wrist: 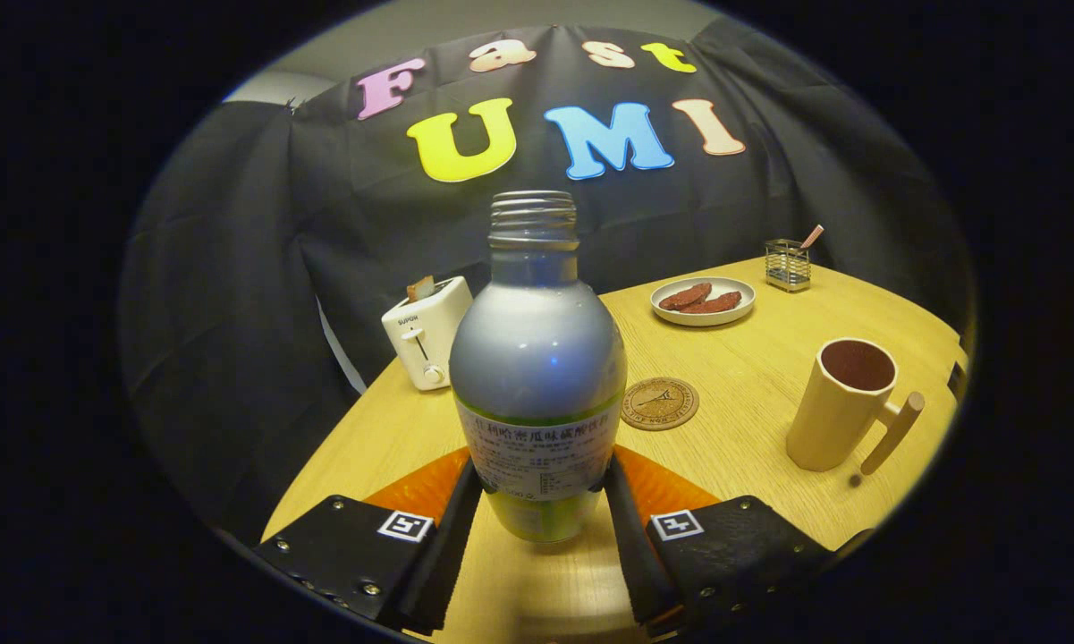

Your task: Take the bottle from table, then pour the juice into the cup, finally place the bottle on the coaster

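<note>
Clamping the lower, labelled part of a clear plastic bottle [537, 358] from both sides, the tool [541, 501] has its two fingers pressed against the bottle's flanks, so the bottle stands upright between them with its threaded neck uncapped and open at the top. Its base shows a yellow-green tint below the white label, and whether it rests on the pale wooden bench [751, 429] or hangs just above it cannot be told. An orange patch on the bench shows behind the bottle's base, on both sides of it. Just beyond the fingers and a little to the right lies a round cork coaster [660, 403] with a dark printed mark — bare, and near the bottle but not touching it. Farther right stands a tall cream cup [845, 402] with a straight wooden handle sticking out on its right side; its dark inside is visible, and it is well apart from the coaster. Beyond the coaster sits a pale round plate [703, 312] carrying brownish-red slices, and past that a small wire-mesh holder [788, 265] with a stick leaning in it. To the left, behind the bottle, a white toaster [425, 333] stands at the bench's edge with a piece of bread poking out of its slot.
</note>
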{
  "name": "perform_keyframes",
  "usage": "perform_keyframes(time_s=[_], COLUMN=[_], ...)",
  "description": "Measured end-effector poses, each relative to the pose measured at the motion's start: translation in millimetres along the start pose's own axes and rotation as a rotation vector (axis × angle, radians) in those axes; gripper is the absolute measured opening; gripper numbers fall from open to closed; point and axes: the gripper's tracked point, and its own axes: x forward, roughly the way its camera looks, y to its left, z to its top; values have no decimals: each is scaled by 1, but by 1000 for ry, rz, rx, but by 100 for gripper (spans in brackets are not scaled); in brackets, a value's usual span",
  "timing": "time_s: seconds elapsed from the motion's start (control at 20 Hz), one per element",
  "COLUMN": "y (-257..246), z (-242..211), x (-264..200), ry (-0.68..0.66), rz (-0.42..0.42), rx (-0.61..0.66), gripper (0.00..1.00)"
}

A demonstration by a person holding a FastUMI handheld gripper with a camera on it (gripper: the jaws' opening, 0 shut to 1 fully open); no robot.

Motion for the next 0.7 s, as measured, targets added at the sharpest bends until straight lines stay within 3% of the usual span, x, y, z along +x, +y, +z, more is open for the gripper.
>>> perform_keyframes(time_s=[0.5,0.7], y=[-32,-42], z=[21,25], x=[-9,-13], ry=[-10,-17], rz=[-3,33], rx=[175,326], gripper=[74,74])
